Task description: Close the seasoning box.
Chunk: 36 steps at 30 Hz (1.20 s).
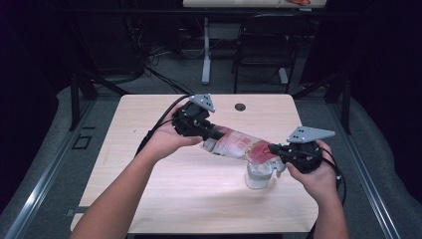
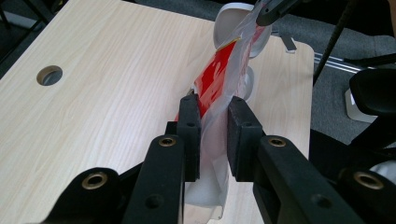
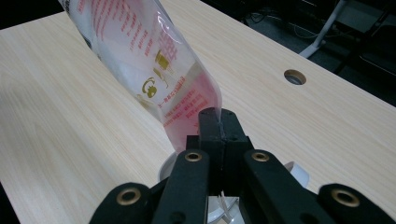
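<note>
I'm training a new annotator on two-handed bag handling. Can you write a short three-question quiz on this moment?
1. True or false: the plastic bag lies flat on the table.
2. What stands under the bag's lower end? A) white cup B) a plate C) a bottle
3. Fill in: the right gripper has its jaws ____ on the bag's edge.

Key:
1. False. It is held up between the left gripper and the right gripper.
2. A
3. shut
</note>
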{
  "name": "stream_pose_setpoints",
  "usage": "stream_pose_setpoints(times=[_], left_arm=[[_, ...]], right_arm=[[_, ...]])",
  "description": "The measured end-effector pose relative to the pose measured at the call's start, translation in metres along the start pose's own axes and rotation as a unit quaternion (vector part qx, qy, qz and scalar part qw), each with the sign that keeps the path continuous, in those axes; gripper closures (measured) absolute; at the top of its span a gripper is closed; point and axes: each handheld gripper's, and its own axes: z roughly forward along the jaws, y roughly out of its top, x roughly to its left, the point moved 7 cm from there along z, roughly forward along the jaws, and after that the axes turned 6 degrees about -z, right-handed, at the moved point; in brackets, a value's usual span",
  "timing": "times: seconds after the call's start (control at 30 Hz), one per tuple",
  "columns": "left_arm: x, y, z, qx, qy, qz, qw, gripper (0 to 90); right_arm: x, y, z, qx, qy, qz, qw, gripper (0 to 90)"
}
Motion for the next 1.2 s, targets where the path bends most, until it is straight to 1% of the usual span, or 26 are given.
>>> stream_pose_setpoints(times=[0.3, 1.03, 1.2], left_arm=[[0.0, 0.0017, 0.0001, 0.0, 0.0, 0.002, 1.0, 77.6], [-0.0007, 0.0046, -0.0015, 0.0, -0.001, -0.002, 1.0, 77.6], [-0.0007, 0.0056, -0.0014, 0.001, -0.001, 0.0, 1.0, 77.6]], right_arm=[[0.0005, -0.001, -0.0022, 0.007, 0.0, -0.004, 1.0, 90.0], [0.0025, -0.0017, -0.001, 0.008, 0.005, -0.002, 1.0, 90.0], [0.0026, -0.0017, -0.0016, 0.009, 0.006, -0.002, 0.9999, 90.0]])
